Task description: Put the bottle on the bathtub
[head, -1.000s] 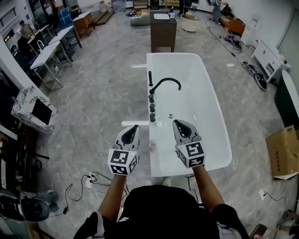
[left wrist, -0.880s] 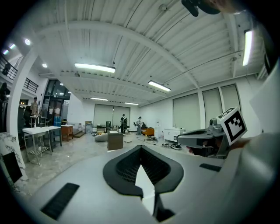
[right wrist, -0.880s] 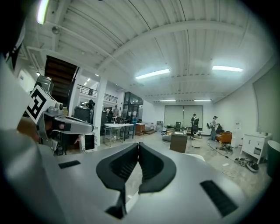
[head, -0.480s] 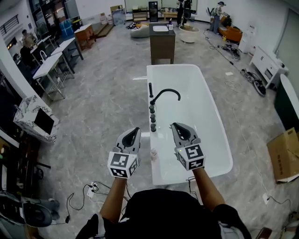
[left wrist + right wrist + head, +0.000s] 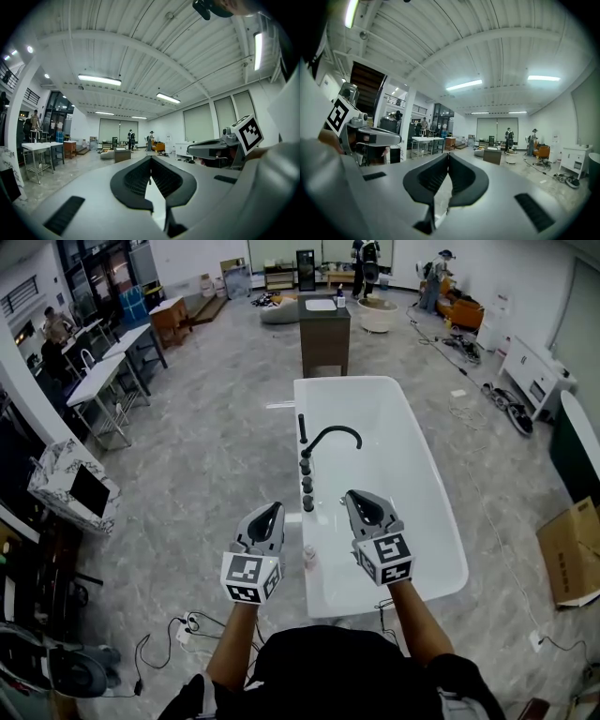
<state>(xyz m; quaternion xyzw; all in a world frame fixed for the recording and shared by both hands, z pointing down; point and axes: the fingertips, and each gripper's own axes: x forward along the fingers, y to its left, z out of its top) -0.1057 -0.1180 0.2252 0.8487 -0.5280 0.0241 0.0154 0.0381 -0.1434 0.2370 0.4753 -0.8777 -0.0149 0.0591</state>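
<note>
A small pale bottle [image 5: 307, 557] stands, seemingly upright, at the near left rim of the white oval bathtub [image 5: 412, 474]; whether it is on the rim or just beside it is hard to tell. It sits between the left gripper [image 5: 272, 508] and right gripper [image 5: 354, 495]. Both pairs of jaws are clenched and empty, with their tips pointing beyond the bottle. The left gripper appears slightly nearer.

Your left gripper [image 5: 269, 514] and right gripper [image 5: 358, 501] are grey with black pads [image 5: 133, 180], and each carries a cube [image 5: 249, 576] of black-and-white square markers. Between them is a pale bottle [image 5: 307, 555]. Ahead of your right gripper is a white bathtub [image 5: 412, 474] with a black faucet [image 5: 333, 435]. Left of your left gripper the floor [image 5: 206, 465] is grey and marbled.
</note>
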